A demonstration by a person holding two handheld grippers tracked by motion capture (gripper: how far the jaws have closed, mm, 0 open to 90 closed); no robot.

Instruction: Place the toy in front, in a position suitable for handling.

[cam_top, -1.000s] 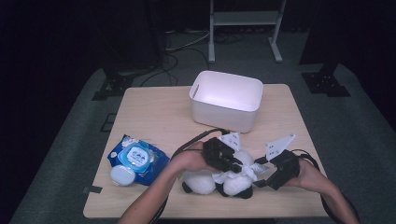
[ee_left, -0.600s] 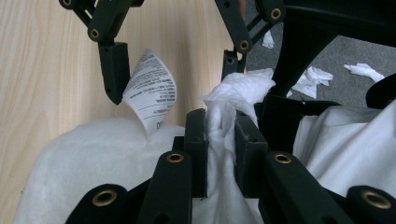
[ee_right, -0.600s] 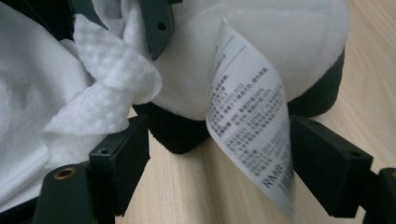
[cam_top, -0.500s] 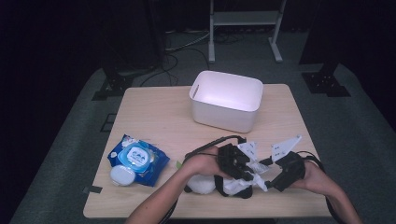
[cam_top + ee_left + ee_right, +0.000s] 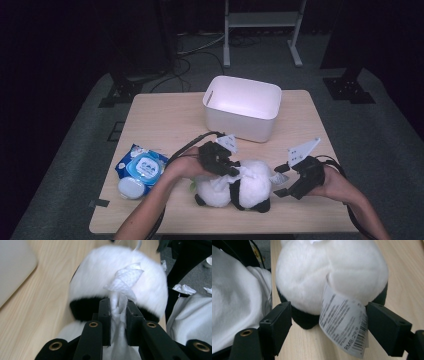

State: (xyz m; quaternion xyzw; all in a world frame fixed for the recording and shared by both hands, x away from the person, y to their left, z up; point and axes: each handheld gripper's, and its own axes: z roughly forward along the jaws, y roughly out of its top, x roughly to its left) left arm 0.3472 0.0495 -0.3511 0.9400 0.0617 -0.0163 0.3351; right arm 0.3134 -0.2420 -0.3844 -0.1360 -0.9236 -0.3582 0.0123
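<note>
A white and black plush toy lies on the wooden table near its front edge. My left gripper rests on top of the toy's left part, shut on a crumpled white wipe that lies against the fur; its jaws pinch the wipe's twisted end. My right gripper sits at the toy's right end, jaws wide open. The toy's rounded end and its printed label lie between those jaws, with a gap on either side.
A white plastic bin stands behind the toy, mid-table. A blue pack of wipes with a round white lid beside it lies at the front left. Crumpled tissues lie on the floor off the table's edge.
My left gripper swept right across the toy with the wipe, then came back to the left. The right gripper has stayed at the toy's right end.
</note>
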